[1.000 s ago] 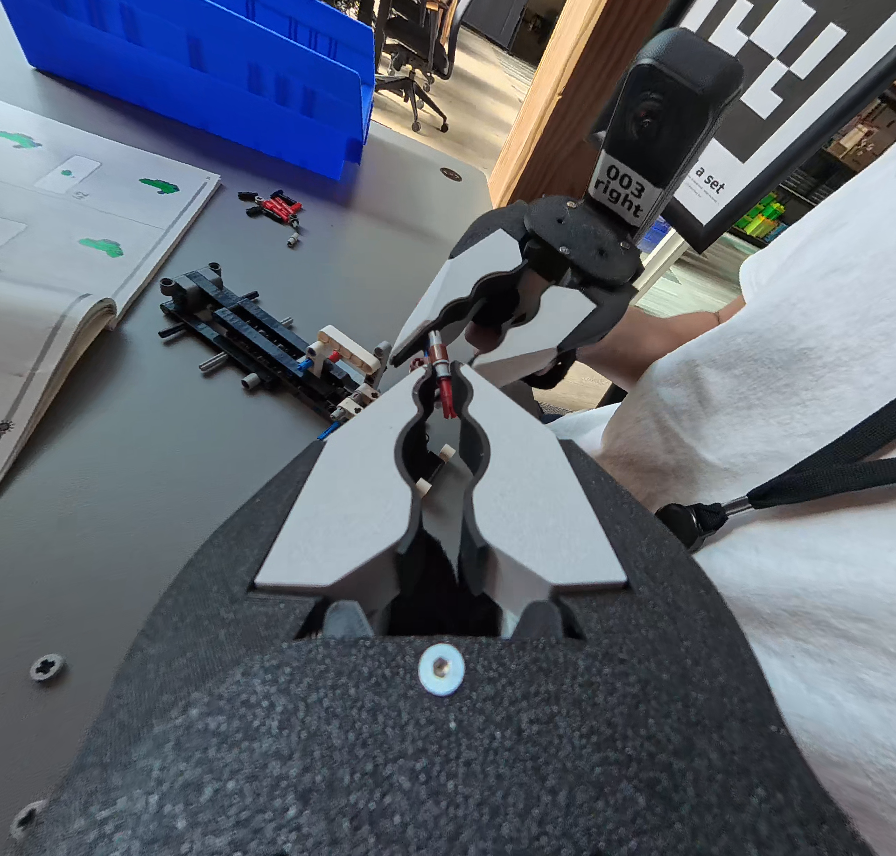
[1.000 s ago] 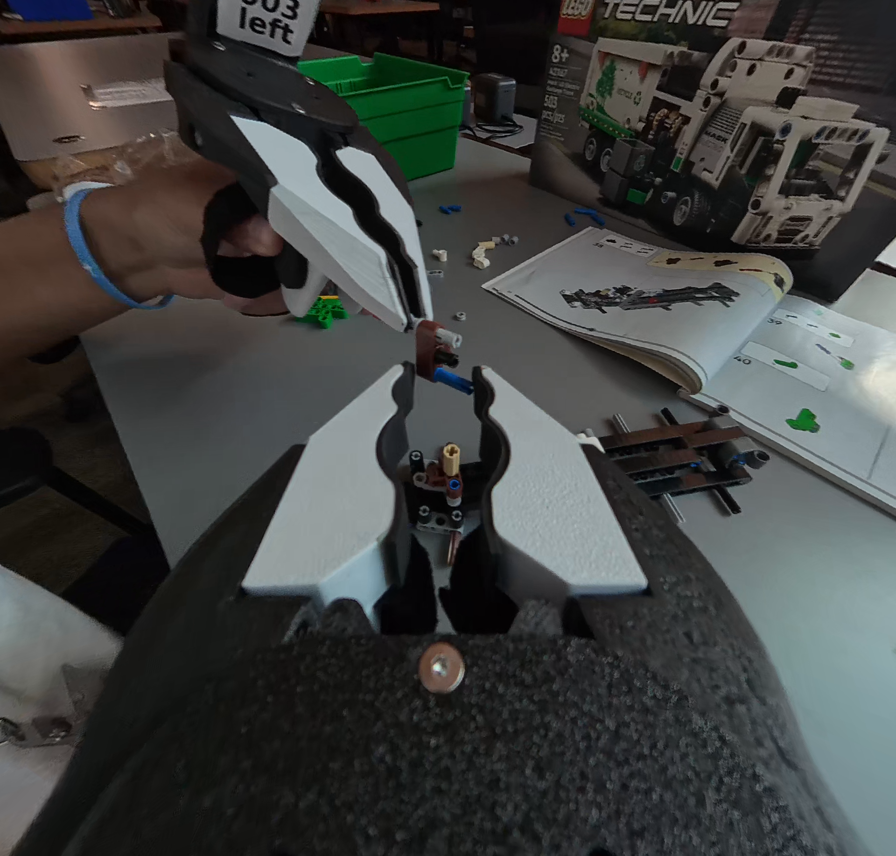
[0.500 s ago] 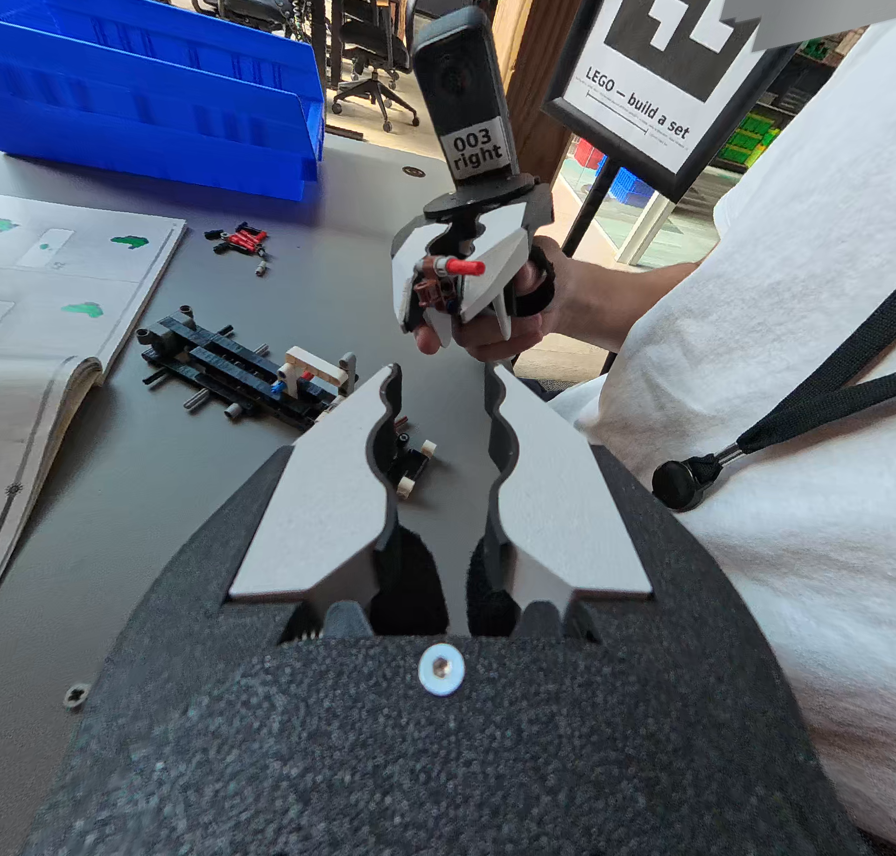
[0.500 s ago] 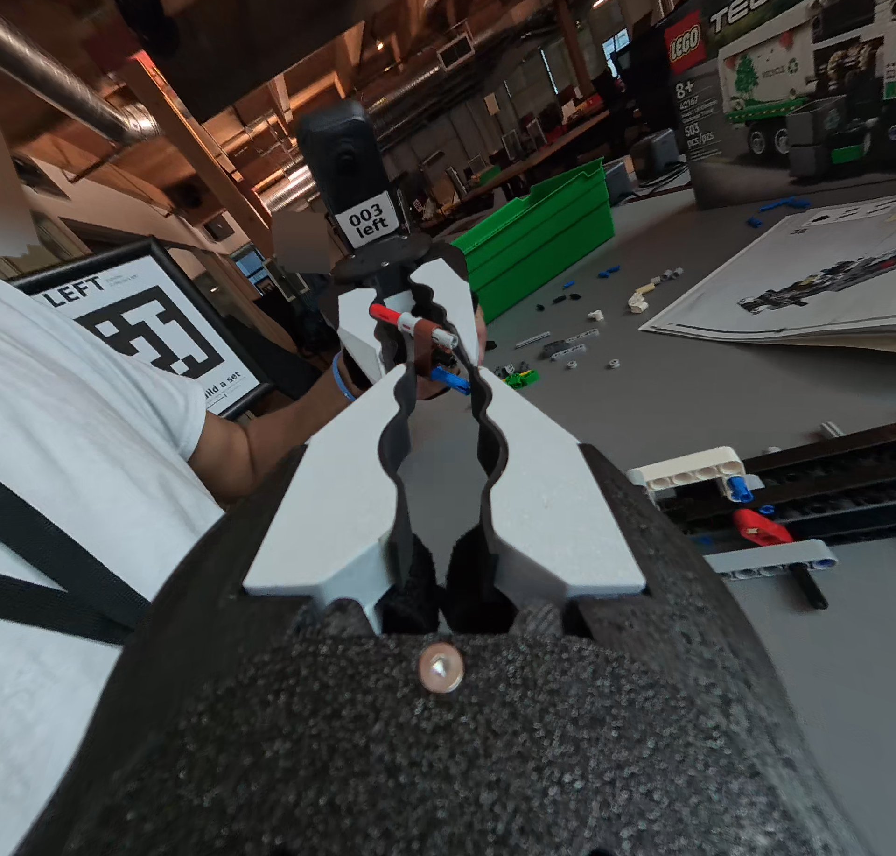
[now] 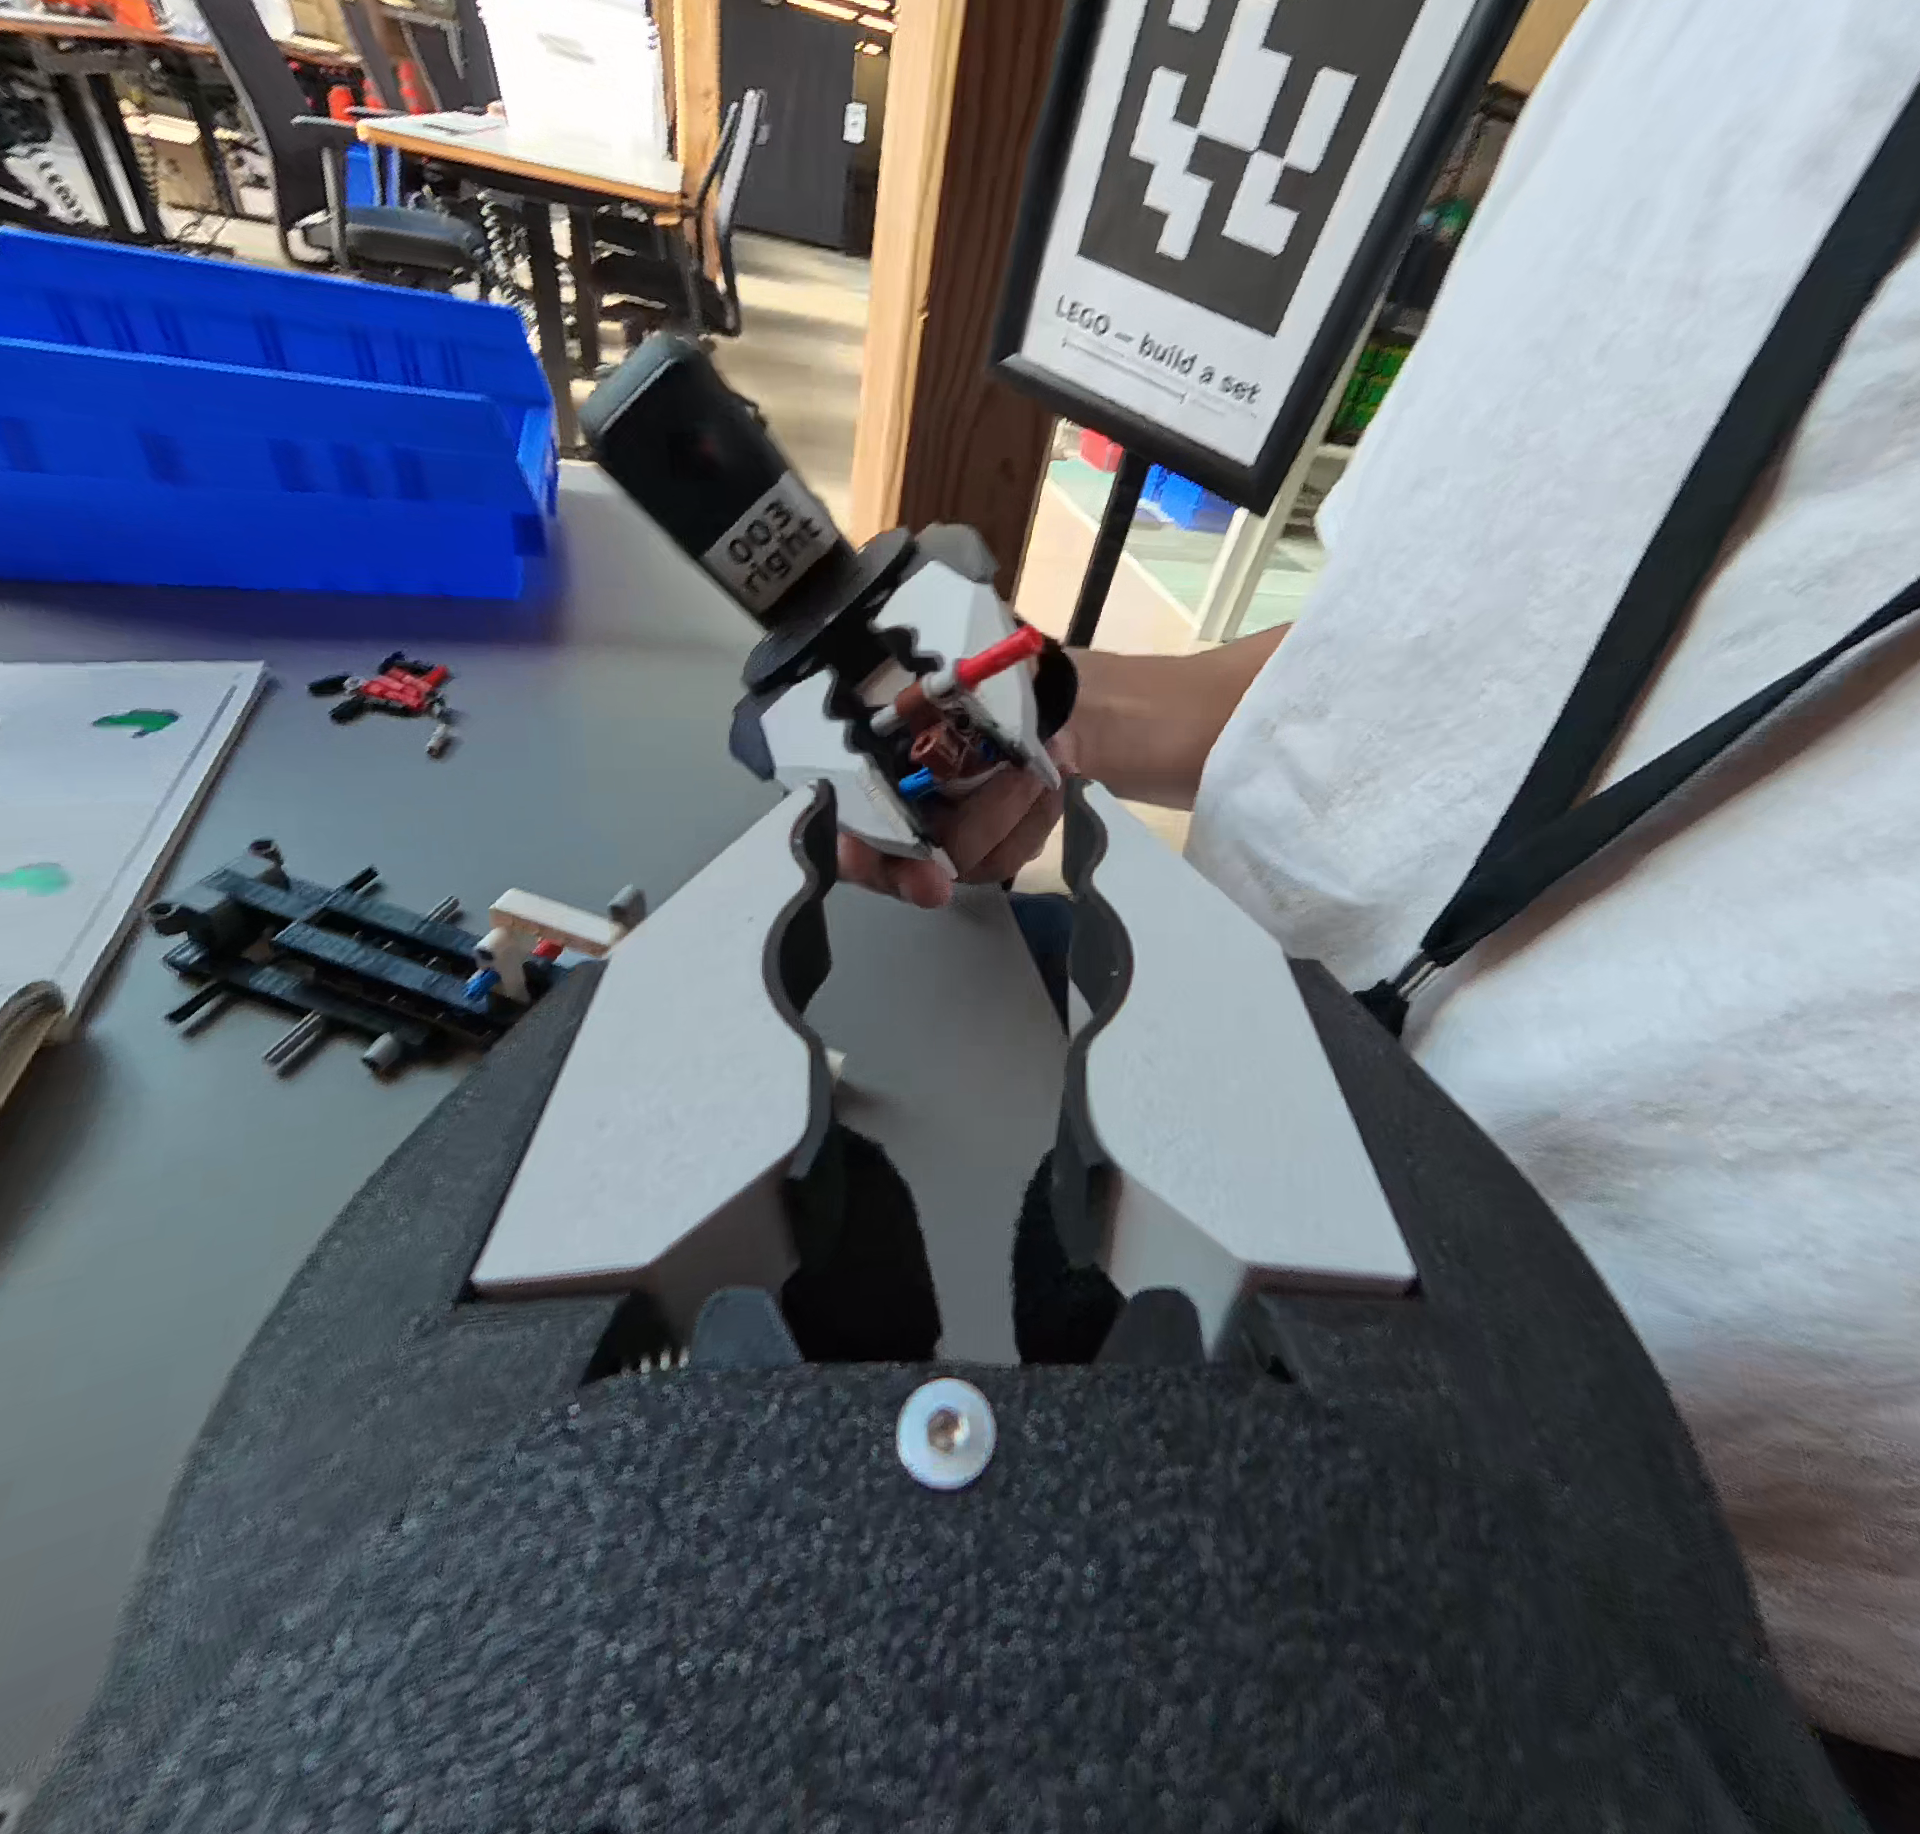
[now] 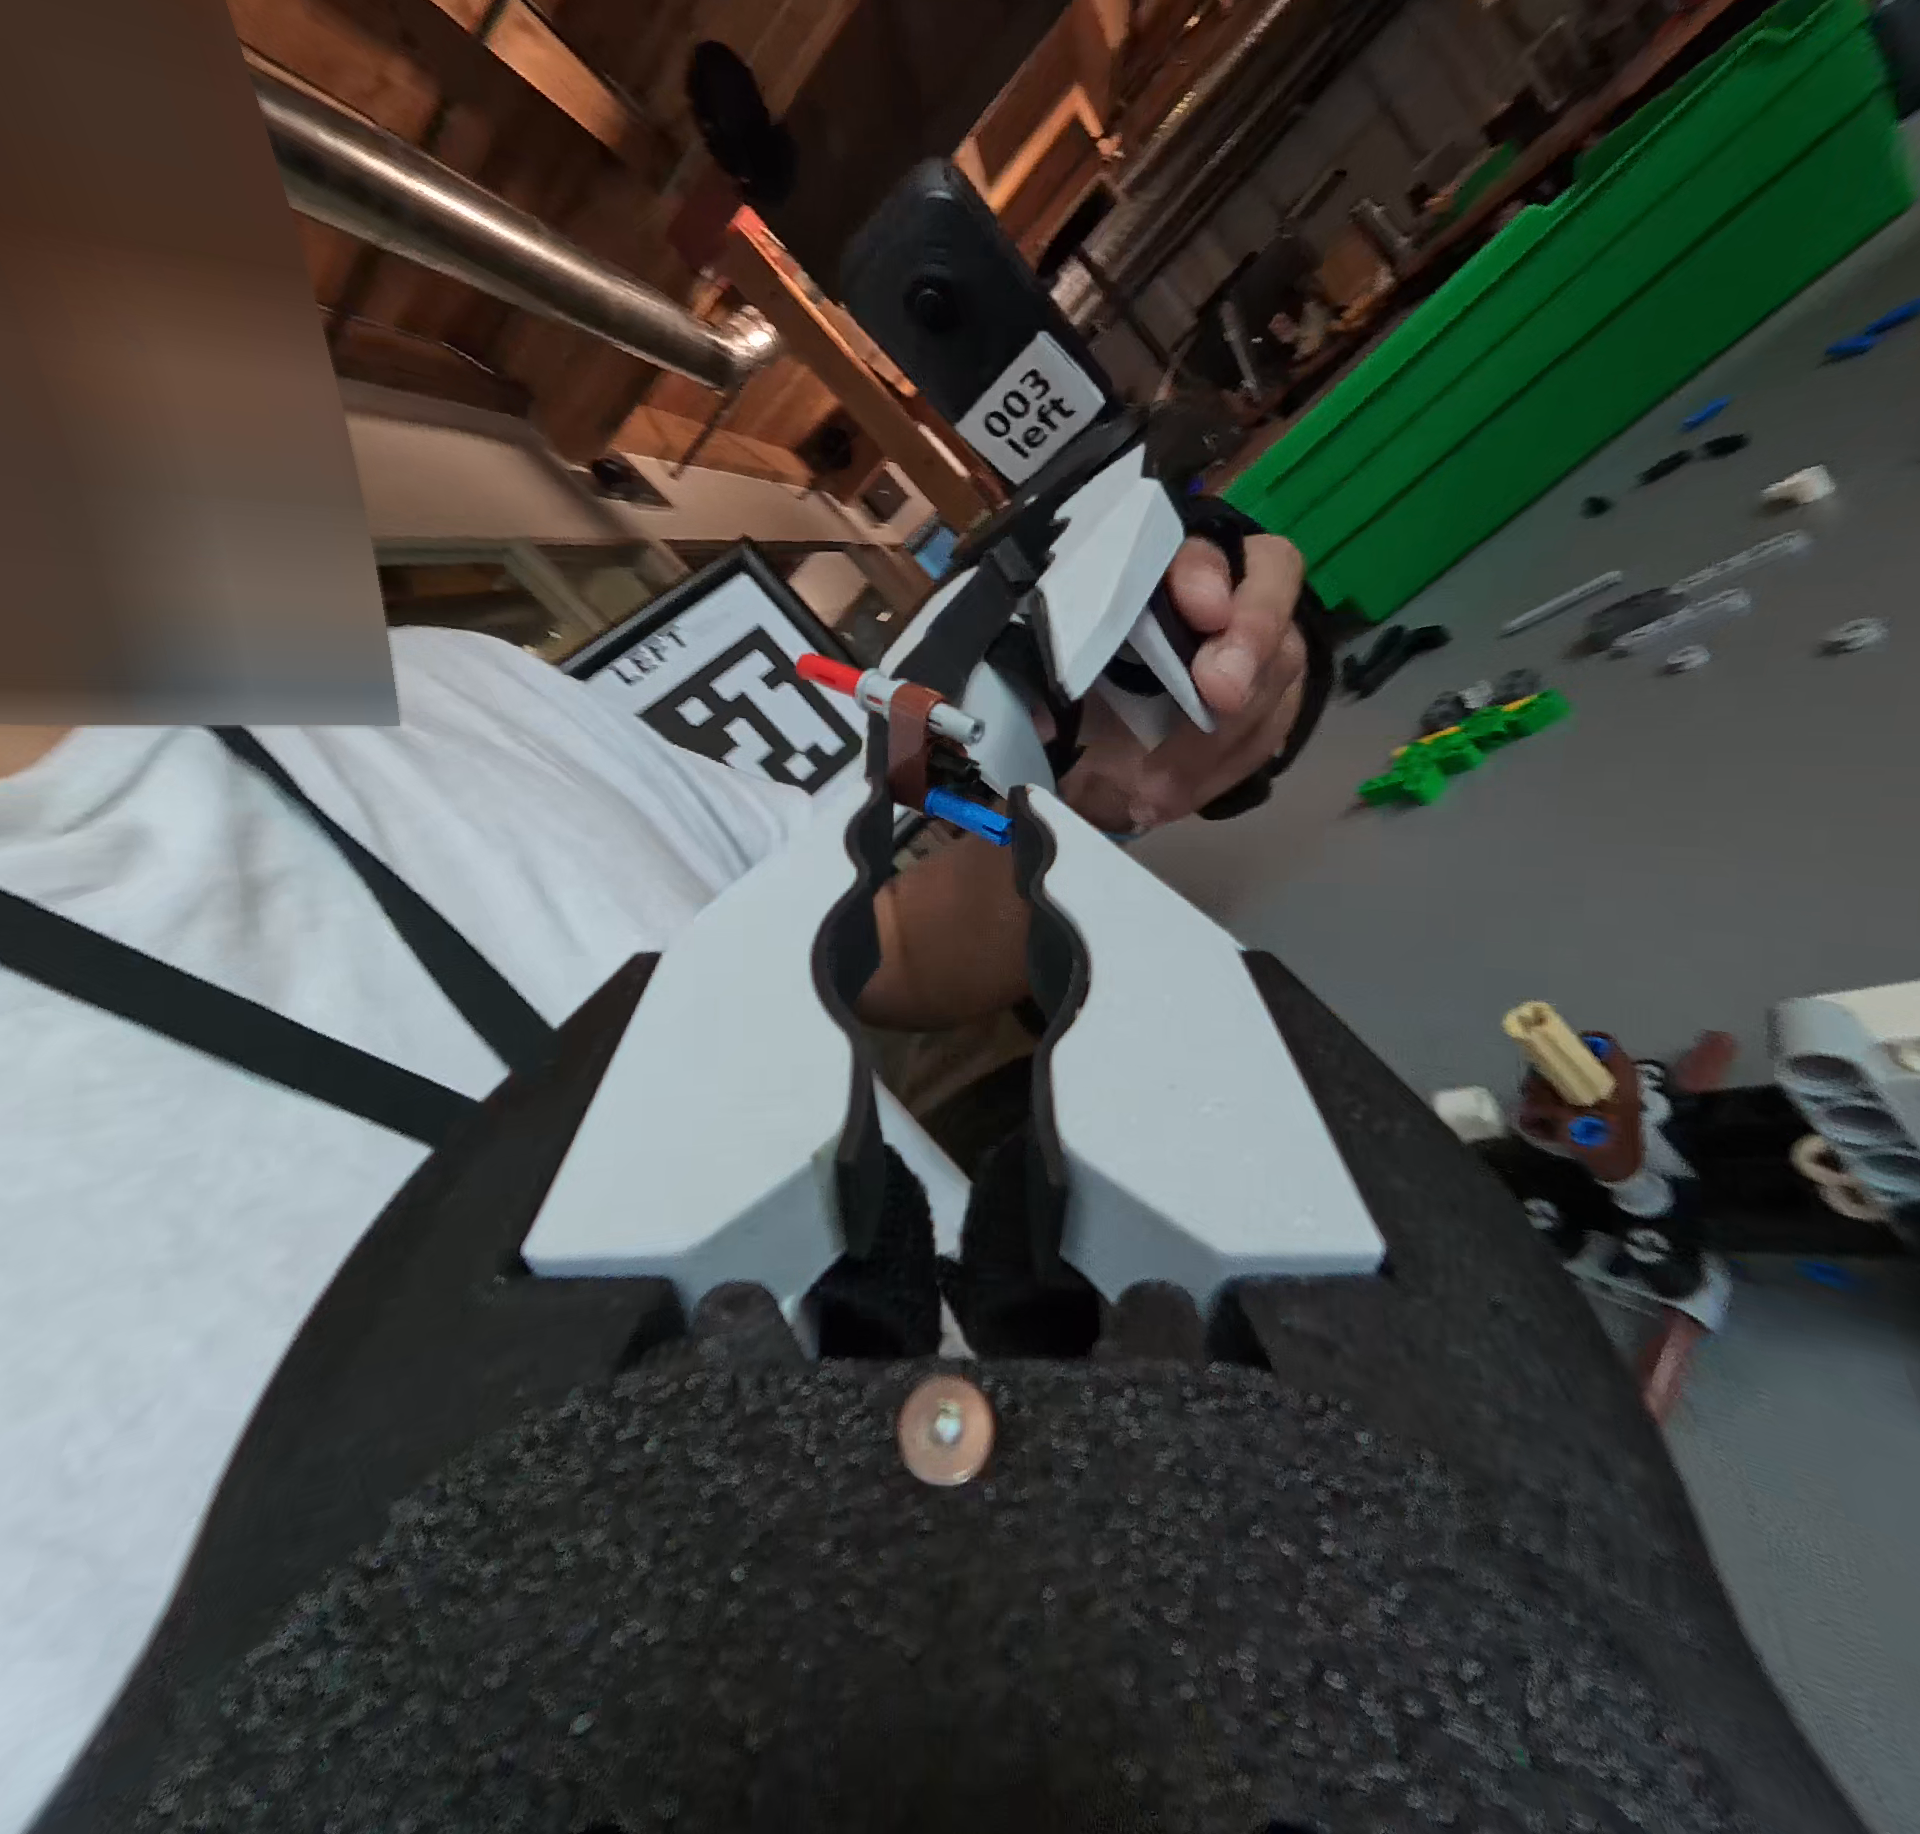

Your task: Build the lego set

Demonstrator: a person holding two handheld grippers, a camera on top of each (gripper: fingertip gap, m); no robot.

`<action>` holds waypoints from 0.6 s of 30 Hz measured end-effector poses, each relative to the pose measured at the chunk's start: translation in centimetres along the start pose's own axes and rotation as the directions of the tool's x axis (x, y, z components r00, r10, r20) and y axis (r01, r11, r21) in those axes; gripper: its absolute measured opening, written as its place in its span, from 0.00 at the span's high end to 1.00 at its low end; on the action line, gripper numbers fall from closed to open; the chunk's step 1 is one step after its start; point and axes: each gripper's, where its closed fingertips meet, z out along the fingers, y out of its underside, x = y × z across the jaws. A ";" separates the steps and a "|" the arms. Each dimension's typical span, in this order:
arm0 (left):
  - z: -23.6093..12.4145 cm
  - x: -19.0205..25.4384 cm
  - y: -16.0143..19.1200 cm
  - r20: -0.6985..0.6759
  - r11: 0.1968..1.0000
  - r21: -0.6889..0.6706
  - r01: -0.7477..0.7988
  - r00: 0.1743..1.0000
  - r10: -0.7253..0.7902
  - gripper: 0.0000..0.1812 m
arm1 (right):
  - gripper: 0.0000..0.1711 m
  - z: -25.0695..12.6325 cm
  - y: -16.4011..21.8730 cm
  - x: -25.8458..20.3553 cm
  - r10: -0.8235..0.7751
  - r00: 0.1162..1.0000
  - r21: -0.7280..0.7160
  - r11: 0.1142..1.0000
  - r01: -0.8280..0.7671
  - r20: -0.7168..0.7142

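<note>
My right gripper [image 6: 951,805] is shut on a small brown Lego assembly [image 6: 912,740] with a red-and-grey axle [image 6: 831,670] and a blue pin [image 6: 966,814]. It holds the assembly in the air, tilted. The same assembly [image 5: 935,724] shows in the left wrist view, just beyond my left gripper [image 5: 948,818], which is open and empty over the grey table [image 5: 623,704]. A long black chassis build [image 5: 332,953] with a white beam [image 5: 551,927] lies on the table to the left.
An open instruction booklet [image 5: 104,797] and a blue bin [image 5: 260,434] are at the left, with small red parts [image 5: 400,688] between. A green bin [image 6: 1558,382], green pieces [image 6: 1465,745] and another small build with a tan axle [image 6: 1558,1062] are on the table. A person in a white shirt [image 5: 1662,641] stands close on the right. The tips of both grippers are at nearly the same place. Both grippers' tips are roughly 20 cm from the long black chassis build [image 5: 332,953].
The left gripper let go of the small assembly and opened; the right gripper closed on it. The right gripper then lifted and rolled with the assembly, away from the table.
</note>
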 end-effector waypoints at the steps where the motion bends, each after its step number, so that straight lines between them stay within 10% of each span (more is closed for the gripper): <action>1: 0.1 0.8 -0.7 -0.048 1.000 0.024 -0.003 0.999 0.004 0.74 | 0.88 0.1 -0.3 -0.6 0.043 0.997 0.020 0.999 -0.044 0.064; 12: 2.1 1.3 -2.9 -0.028 0.979 -0.016 -0.202 0.979 0.201 0.74 | 0.98 0.5 -1.4 -3.3 0.244 0.893 -0.005 0.965 -0.262 0.379; 18: 1.6 -1.8 -0.8 0.092 0.986 -0.070 -0.154 0.983 0.160 0.82 | 0.98 0.0 -1.1 0.3 0.203 0.965 -0.006 0.979 -0.205 0.167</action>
